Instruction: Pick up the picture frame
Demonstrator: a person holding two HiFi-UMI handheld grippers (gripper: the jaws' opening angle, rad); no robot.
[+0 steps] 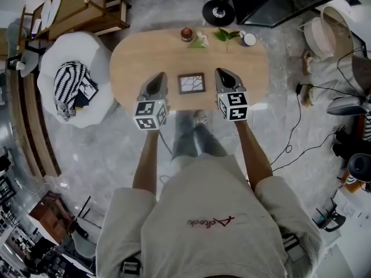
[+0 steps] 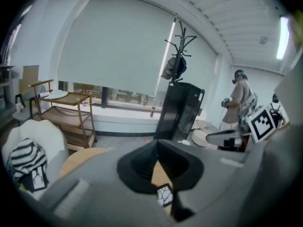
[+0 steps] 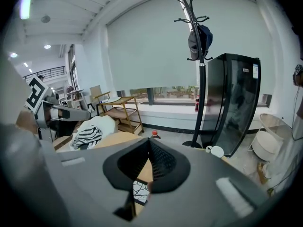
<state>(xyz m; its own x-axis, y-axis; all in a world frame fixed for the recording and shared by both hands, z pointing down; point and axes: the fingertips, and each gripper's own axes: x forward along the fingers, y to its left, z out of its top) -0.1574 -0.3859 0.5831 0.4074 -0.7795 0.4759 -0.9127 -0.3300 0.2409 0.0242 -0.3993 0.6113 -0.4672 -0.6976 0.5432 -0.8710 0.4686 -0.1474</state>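
Note:
The picture frame (image 1: 191, 83), dark-edged with a pale cracked pattern, lies flat near the front edge of the oval wooden table (image 1: 133, 57). My left gripper (image 1: 159, 77) hangs just left of it and my right gripper (image 1: 222, 73) just right of it, both above the table and apart from the frame. Each gripper is shut with nothing between its jaws. In the left gripper view the frame (image 2: 164, 195) shows below the closed left gripper (image 2: 157, 144). In the right gripper view the frame (image 3: 139, 191) peeks out under the closed right gripper (image 3: 149, 144).
At the table's far edge stand a red object (image 1: 186, 34), a small plant (image 1: 223, 35) and a white cup (image 1: 249, 39). A white armchair (image 1: 98, 57) with a striped cushion (image 1: 69, 86) sits left. A coat rack base (image 1: 218, 11) and floor cables (image 1: 301, 126) lie beyond.

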